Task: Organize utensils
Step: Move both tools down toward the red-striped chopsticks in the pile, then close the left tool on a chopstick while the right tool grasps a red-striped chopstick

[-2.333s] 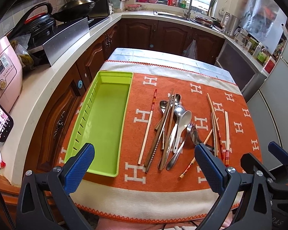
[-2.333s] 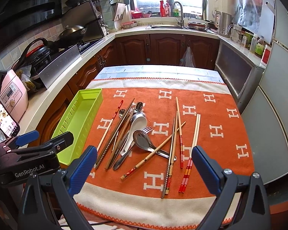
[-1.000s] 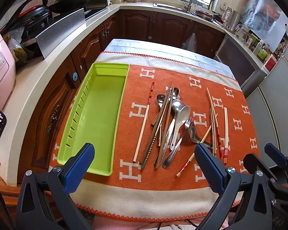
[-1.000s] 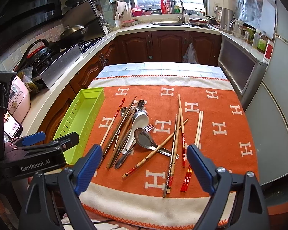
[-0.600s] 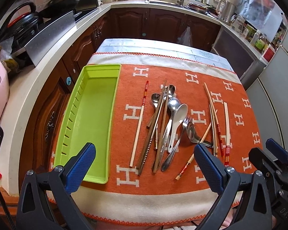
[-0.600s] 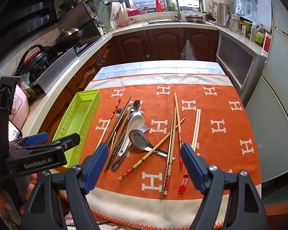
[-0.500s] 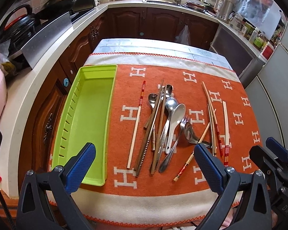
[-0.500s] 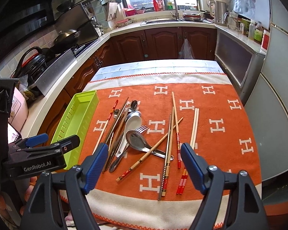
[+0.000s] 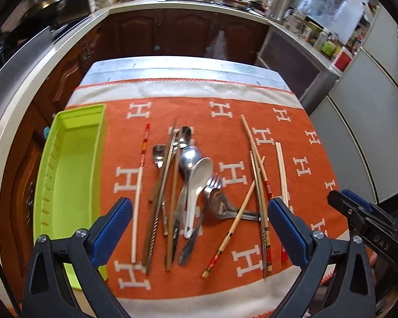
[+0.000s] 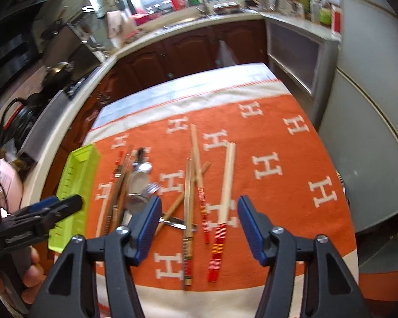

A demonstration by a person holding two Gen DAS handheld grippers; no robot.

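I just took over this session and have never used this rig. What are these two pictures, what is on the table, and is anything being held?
A person holds a two-finger clamp in each hand, with a camera on each looking along its fingers. One picture looks past the left gripper, the other past the right gripper. On the orange blanket with white H marks lie loose wooden chopsticks, metal spoons, a white ceramic spoon and a fork, beside an empty lime-green plastic tray. Neither gripper holds anything; the right gripper's jaws are closing above the chopsticks.
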